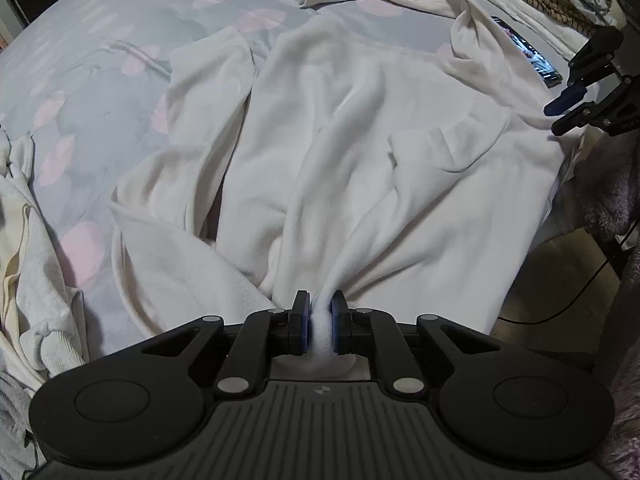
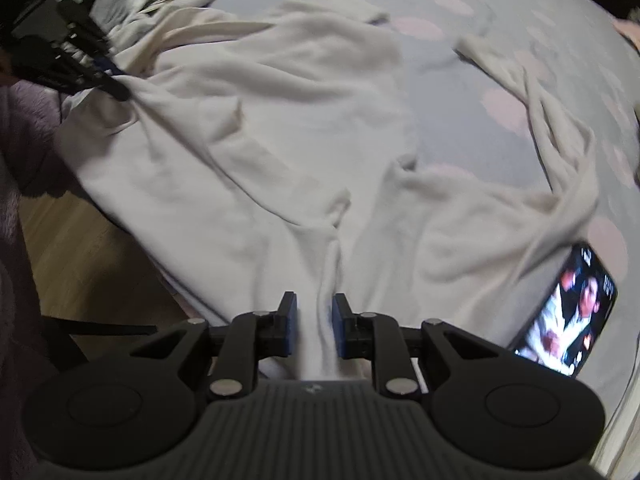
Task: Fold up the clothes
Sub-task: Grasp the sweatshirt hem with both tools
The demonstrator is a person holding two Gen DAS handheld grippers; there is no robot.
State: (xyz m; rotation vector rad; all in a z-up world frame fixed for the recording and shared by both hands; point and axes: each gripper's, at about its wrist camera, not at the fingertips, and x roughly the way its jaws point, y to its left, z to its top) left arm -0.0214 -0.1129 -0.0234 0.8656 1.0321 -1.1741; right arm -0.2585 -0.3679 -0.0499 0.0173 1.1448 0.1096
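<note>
While one phone (image 2: pixel 568 312) lies beside, each gripper (image 1: pixel 320 312) (image 2: pixel 314 320) pinches one white garment (image 1: pixel 360 152).

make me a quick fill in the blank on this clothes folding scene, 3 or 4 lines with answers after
1. The left gripper is shut on a bunched edge of the ____ fleece garment.
2. The garment lies spread on a grey bedsheet printed with ____ spots.
3. Beside the garment lies a phone whose screen is ____.
4. The right gripper pinches a ____ of the same garment.

Missing words: white; pink; lit; fold
</note>
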